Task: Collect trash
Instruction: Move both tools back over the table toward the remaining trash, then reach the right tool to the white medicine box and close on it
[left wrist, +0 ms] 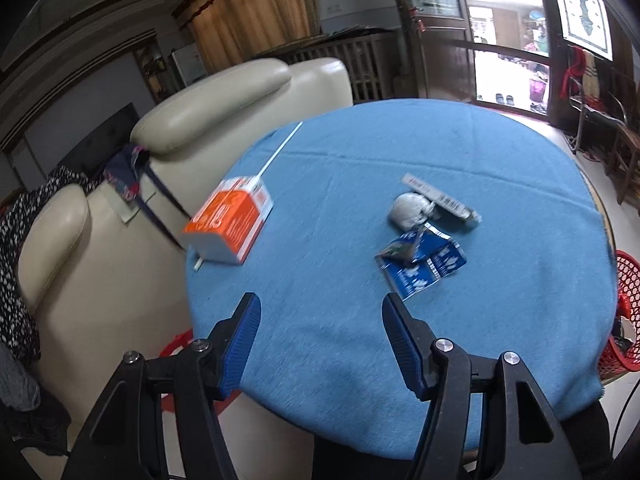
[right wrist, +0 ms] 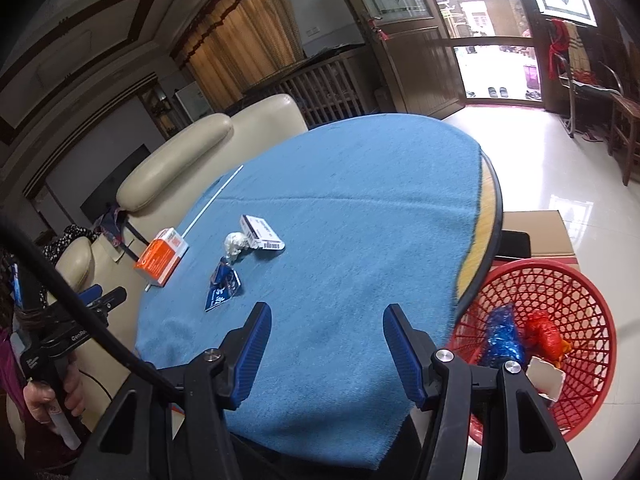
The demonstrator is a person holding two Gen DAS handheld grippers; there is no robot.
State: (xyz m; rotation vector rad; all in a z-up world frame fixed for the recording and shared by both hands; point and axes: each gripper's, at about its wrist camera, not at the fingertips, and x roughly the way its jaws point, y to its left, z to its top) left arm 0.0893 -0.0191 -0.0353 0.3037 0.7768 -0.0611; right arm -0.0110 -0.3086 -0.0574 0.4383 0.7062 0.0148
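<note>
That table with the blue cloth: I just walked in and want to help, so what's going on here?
A person is clearing trash with two handheld grippers. The left gripper and right gripper both hang open and empty. An orange box, crumpled ball, blue wrapper and white box lie uncollected. The red basket already holds some trash.

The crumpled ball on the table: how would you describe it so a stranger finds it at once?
Start at the round table under the blue cloth. Near its middle lies a small cluster of litter. The crumpled ball is the grey-white rounded lump between a flat white carton and a torn blue wrapper; only it is round.
</note>
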